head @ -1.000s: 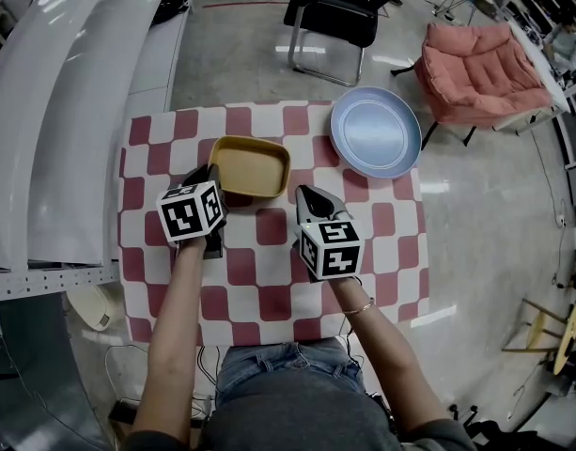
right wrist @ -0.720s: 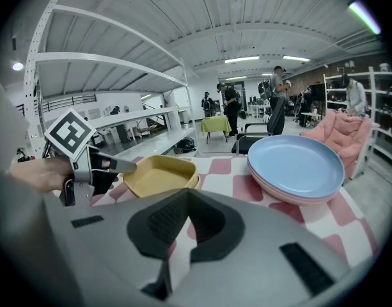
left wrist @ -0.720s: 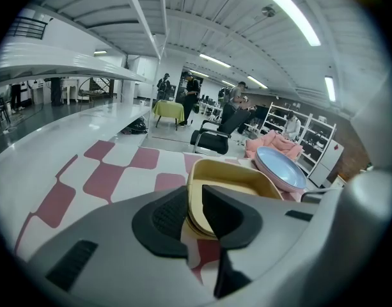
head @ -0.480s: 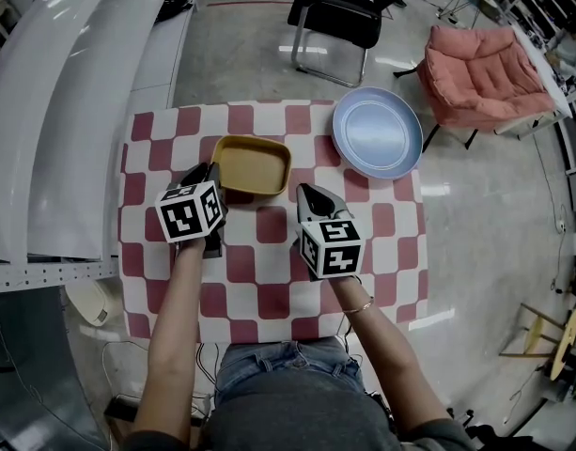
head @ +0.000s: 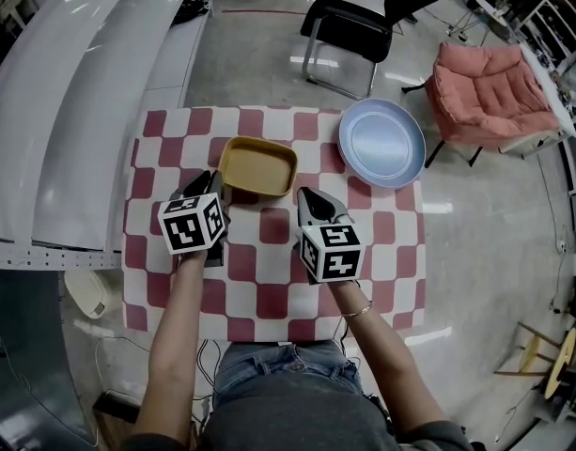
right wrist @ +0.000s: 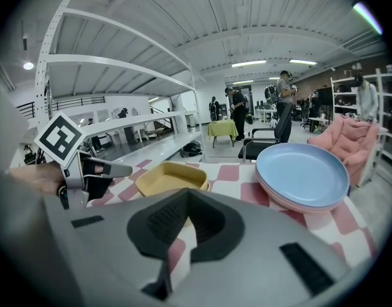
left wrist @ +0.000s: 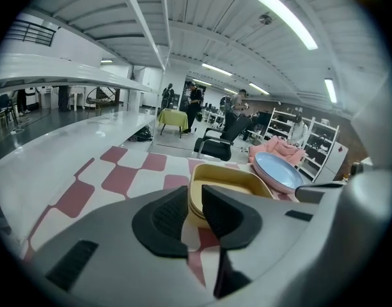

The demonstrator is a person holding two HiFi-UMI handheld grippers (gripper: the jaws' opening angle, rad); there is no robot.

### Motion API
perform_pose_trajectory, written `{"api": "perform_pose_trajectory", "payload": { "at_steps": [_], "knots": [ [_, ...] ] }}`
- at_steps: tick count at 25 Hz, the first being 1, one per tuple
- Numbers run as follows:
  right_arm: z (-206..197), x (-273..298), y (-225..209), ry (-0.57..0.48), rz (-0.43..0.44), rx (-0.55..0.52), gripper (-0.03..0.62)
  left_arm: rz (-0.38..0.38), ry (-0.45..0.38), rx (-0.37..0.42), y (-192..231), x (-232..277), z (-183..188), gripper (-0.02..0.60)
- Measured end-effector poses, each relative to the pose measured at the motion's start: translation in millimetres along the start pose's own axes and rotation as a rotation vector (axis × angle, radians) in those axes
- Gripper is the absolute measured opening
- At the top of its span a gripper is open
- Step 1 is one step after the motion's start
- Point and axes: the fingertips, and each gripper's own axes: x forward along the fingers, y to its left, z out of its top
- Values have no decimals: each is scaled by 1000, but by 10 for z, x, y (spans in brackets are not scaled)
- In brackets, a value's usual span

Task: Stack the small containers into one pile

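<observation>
**A:** There, the left tongs [head: 210, 180] have just let go. The jaws have been opening, there's a slim gap with nothing in it, and they've backed off the rim.

**B:** And the containers [head: 257, 165]?

**A:** Nested, just ahead of the left tongs. The pile looks done to me. The right tongs [head: 311, 197] are together and empty, with the containers ahead to their left.

**B:** Around them?

**A:** A checked surface [head: 269, 261], with plates [head: 381, 143] ahead and right of the right tongs. Past those, a chair [head: 358, 26] and an armchair [head: 490, 92] on a glossy floor.
</observation>
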Motion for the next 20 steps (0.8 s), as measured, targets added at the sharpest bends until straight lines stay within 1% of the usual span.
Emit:
{"api": "perform_pose_trajectory", "payload": {
  "at_steps": [8, 13, 17, 20],
  "knots": [
    [85, -131, 71, -26, 29, -24, 9, 39, -43, 1, -6, -263, -14, 46],
    [118, -229, 82, -43, 48, -39, 9, 65, -86, -1, -18, -458, -29, 34],
    [146, -316, 80, -56, 58, -53, 9, 66, -117, -14, -82, -625, -39, 28],
    [156, -382, 75, -65, 64, -67, 9, 74, -144, -4, -134, -741, -26, 26]
  ]
}}
